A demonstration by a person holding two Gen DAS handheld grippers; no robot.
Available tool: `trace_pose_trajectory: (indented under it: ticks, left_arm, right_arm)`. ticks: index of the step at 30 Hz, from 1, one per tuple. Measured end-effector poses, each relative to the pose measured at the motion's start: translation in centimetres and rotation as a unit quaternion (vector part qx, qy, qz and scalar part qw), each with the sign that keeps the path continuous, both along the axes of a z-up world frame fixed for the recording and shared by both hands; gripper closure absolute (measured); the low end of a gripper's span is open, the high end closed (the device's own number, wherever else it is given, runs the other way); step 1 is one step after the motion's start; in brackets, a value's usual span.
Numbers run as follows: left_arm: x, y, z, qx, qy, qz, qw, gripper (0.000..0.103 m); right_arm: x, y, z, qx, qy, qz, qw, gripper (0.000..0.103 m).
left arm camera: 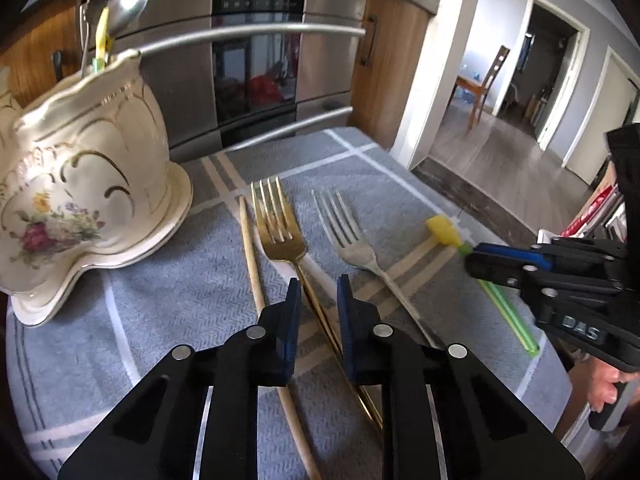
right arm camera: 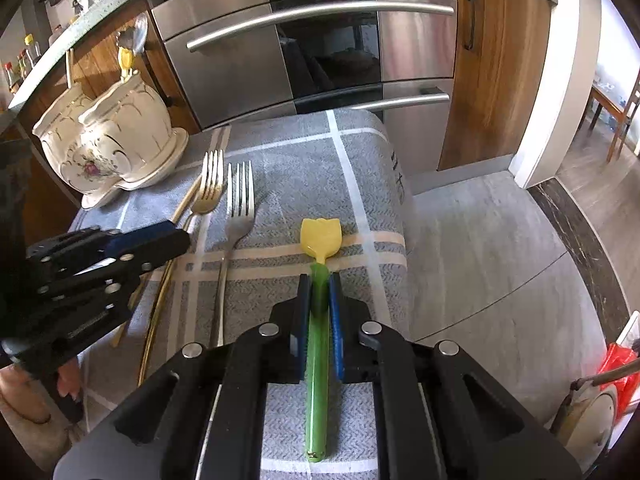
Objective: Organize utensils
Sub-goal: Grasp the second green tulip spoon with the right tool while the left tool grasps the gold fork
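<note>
My left gripper (left arm camera: 319,286) is low over the grey cloth with the gold fork (left arm camera: 280,232) running slantwise between its blue pads; a gap shows beside the thin handle, so the jaws read as open. In the right wrist view the left gripper (right arm camera: 176,240) hovers over that handle. My right gripper (right arm camera: 320,280) is shut on the green handle of a yellow-headed spatula (right arm camera: 320,236), which lies on the cloth; both also show as right gripper (left arm camera: 476,256) and spatula (left arm camera: 442,232). A silver fork (left arm camera: 348,236) lies between the two, and a wooden chopstick (left arm camera: 250,248) lies left of the gold fork.
A cream flowered porcelain holder (left arm camera: 80,200) stands at the back left with a spoon (left arm camera: 128,0) and other utensils in it. The grey checked cloth (left arm camera: 180,280) ends at the table's right edge (right arm camera: 404,240). A steel oven (right arm camera: 320,60) stands behind.
</note>
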State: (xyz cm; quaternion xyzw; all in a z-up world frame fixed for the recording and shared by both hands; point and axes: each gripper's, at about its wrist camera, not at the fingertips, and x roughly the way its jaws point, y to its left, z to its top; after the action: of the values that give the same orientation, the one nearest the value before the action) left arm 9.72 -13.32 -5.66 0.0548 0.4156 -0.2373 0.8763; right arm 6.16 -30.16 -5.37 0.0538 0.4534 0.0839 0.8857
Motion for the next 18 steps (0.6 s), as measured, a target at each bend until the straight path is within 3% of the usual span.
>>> trace_pose_trajectory:
  ticks: [8,12,18]
  left_arm:
    - [1.3,-0.9,-0.3,0.034,0.0,0.015,0.9993,0.084]
    - [1.5,-1.4,-0.4,0.054,-0.01,0.02,0.9983,0.09]
    - [1.9,-0.3,-0.2,0.018,0.001,0.024,0.9996,0.097]
  right_arm:
    - [-0.1,-0.1,0.5,0.012,-0.008,0.004,1.0,0.094]
    - [-0.1,-0.3,0.6,0.019,-0.01,0.004,1.0,0.094]
    - [-0.2,-0.4,0.8,0.031,-0.021,0.002,0.999,0.094]
